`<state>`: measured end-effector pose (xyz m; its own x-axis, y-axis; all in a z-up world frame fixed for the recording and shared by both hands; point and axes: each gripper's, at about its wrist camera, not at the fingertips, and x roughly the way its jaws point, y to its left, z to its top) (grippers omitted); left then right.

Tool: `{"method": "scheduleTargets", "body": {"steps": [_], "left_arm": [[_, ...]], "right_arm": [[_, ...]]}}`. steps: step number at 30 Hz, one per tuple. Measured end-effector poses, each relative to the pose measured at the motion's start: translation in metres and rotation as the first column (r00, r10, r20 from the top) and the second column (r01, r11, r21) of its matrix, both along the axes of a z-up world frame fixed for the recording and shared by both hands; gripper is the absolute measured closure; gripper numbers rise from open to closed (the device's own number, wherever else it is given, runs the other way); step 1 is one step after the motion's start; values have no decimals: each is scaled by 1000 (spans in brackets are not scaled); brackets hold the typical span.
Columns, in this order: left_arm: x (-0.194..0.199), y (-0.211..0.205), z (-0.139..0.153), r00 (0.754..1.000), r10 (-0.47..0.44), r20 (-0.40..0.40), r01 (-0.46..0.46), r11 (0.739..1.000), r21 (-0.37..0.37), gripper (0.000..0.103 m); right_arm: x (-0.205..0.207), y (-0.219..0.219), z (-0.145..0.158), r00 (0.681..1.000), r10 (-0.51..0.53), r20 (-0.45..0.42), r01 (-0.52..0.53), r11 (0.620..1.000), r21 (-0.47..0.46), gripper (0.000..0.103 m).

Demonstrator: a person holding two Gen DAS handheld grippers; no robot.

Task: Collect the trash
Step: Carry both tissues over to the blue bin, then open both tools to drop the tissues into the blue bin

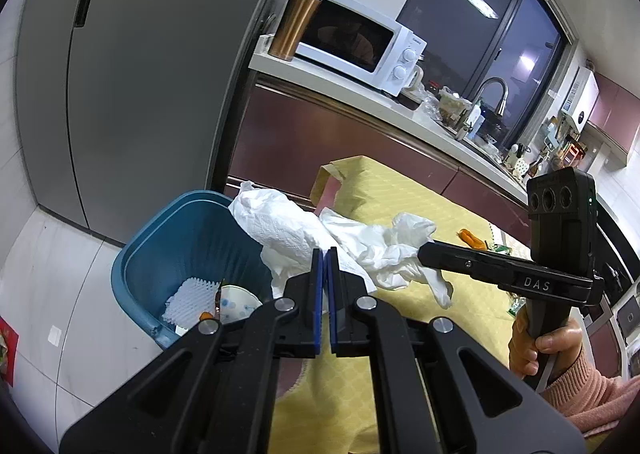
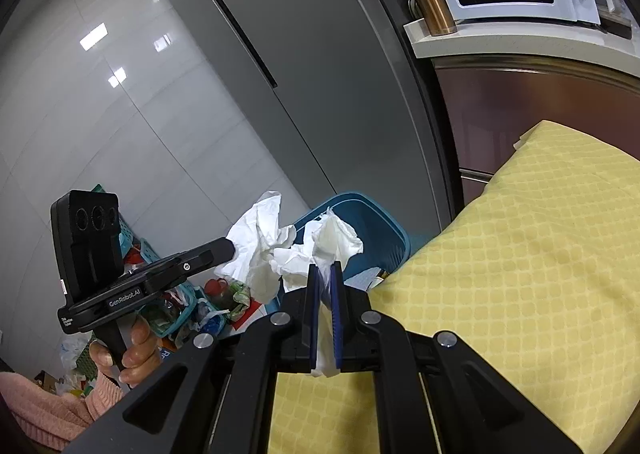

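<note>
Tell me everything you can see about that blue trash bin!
The blue trash bin looks like plastic, with a thick rolled rim and ribbed inner walls. It stands upright on the pale floor, between the grey fridge and the yellow-covered table. It is open, with no lid. Inside lie a white foam net, a round white piece with dots and a bit of orange. Crumpled white paper hangs above its rim.

The right gripper (image 1: pixel 424 252), seen from the left wrist view at the right of the scene, carries the white letters "DAS" on the side of its black body. The left gripper (image 2: pixel 230 250), seen from the right wrist view at the left of the scene, carries "GenRobot.AI" in white on its black body. The microwave (image 1: pixel 362 44) on the far tabletop has a small brand mark, too small to read.
</note>
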<state>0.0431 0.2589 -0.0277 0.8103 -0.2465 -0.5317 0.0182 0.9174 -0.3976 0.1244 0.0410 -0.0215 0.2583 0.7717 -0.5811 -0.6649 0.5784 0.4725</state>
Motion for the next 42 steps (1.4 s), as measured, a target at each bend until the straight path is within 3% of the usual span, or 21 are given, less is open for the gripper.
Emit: {"method": "scheduleTargets", "body": {"steps": [42], "left_arm": [[37,28,-63,982,103,-161,-102,995,12,100]], "right_arm": [[26,72,-35,997,40,-62,-49,988,-148,97]]}}
